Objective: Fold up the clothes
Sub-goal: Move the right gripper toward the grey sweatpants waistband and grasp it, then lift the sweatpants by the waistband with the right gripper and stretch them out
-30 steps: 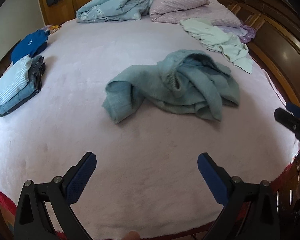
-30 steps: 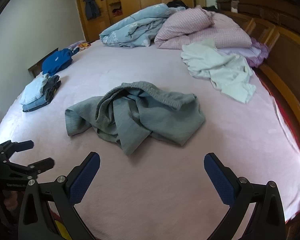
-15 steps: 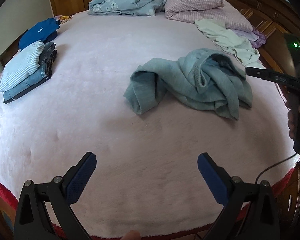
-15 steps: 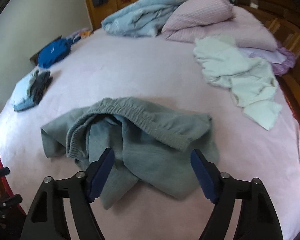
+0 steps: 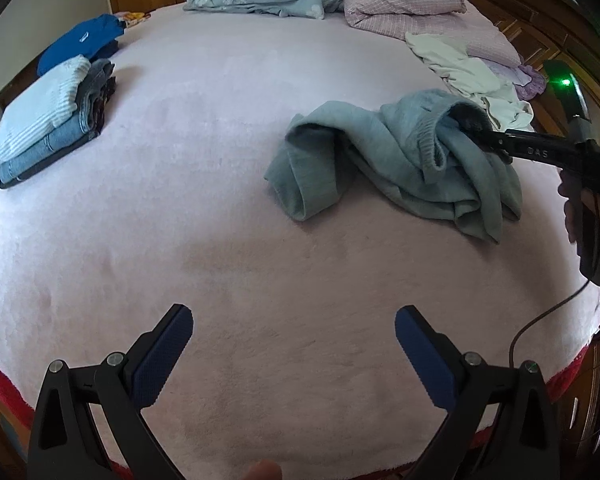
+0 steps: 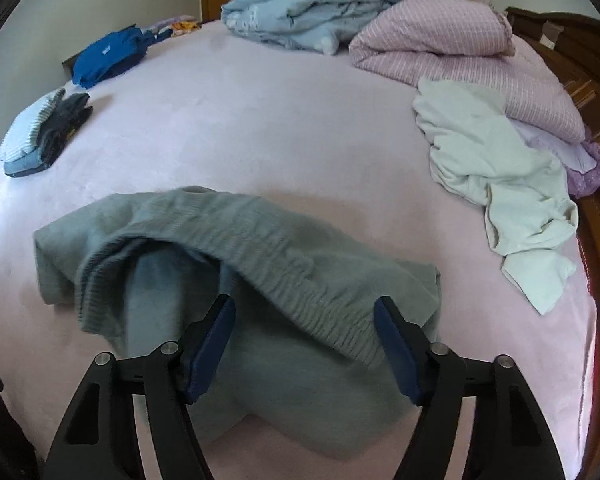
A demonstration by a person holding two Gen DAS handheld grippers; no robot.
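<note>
Going left to right across the bed (image 5: 260,264): the folded stack (image 5: 48,128) of striped top and jeans sits at the far left edge with the blue garment (image 5: 82,42) just behind it, same as a second ago, so nothing new over there. The left claw (image 5: 292,354) hangs low over the bare near part of the bed, blue pads spread wide and nothing between them; it has mostly just swung its view a bit to the left, since the grey-green sweater (image 5: 396,160) now shows further right in its picture. The real change is on the right. A second ago the right claw (image 6: 304,344) was well back from the sweater, and now it has pushed right in over the crumpled heap in the middle of the bed, with its pads astride the ribbed hem (image 6: 292,292). The gap between them has narrowed some but they're not closed, and I can't quite tell from the blurry wrist view whether the pads are touching cloth or just hovering above it. My read is that a grab at the hem is being lined up, so the sweater can be shaken out flat. Further right the white garment (image 6: 500,184) lies rumpled by the pink pillow (image 6: 452,48), so there's more laundry waiting.
</note>
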